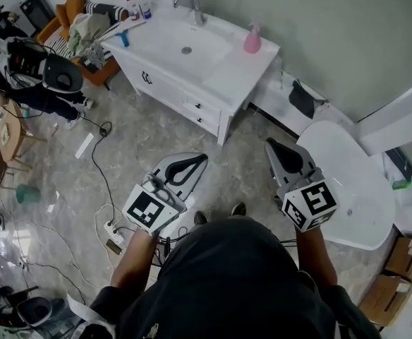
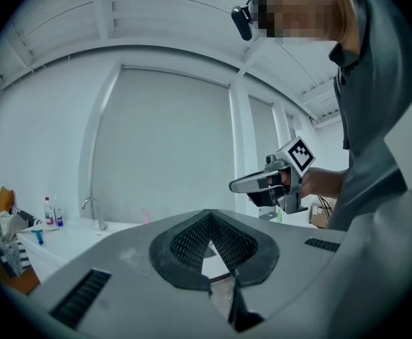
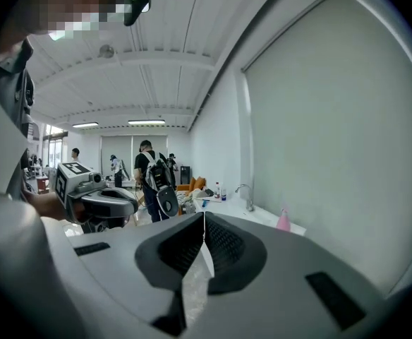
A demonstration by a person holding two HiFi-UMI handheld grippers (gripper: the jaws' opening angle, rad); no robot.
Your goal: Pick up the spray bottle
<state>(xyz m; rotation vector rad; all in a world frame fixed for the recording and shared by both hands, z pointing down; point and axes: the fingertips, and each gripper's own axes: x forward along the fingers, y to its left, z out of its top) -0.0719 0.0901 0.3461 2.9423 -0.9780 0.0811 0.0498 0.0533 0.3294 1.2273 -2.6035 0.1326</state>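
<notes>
A pink spray bottle (image 1: 252,39) stands upright at the right end of the white sink counter (image 1: 223,73), near the wall. It shows small in the left gripper view (image 2: 146,216) and in the right gripper view (image 3: 283,220). My left gripper (image 1: 204,157) is over the floor, well short of the counter, its jaws shut and empty (image 2: 208,212). My right gripper (image 1: 269,144) is beside it to the right, also shut with nothing in it (image 3: 204,214). Both point toward the counter and are far from the bottle.
A faucet (image 1: 190,4) and basin sit mid-counter; small bottles (image 1: 134,7) stand at its left end. A white rounded fixture (image 1: 347,182) is at the right. Cables and a power strip (image 1: 111,229) lie on the floor. A person with a backpack (image 3: 153,179) stands left, by an orange sofa (image 1: 75,20).
</notes>
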